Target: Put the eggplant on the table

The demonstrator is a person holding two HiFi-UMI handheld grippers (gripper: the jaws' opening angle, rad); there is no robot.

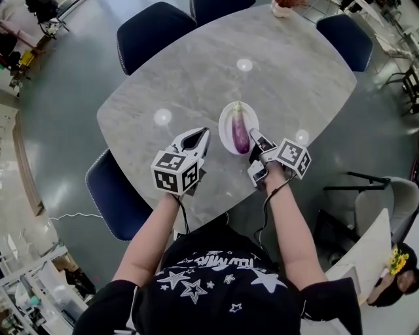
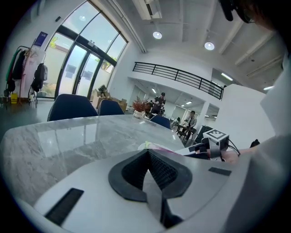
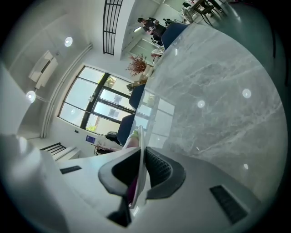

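Observation:
A purple eggplant with a green stem lies on a small white plate on the grey marble table. My right gripper is shut on the plate's near right rim. In the right gripper view the plate's rim stands edge-on between the jaws, with the eggplant just left of it. My left gripper hovers left of the plate, shut and holding nothing. The left gripper view shows the plate low ahead and the right gripper's marker cube beyond it.
Navy chairs stand round the table at the far left, far right and near left. A potted plant sits at the table's far edge. A white chair stands on the floor to the right.

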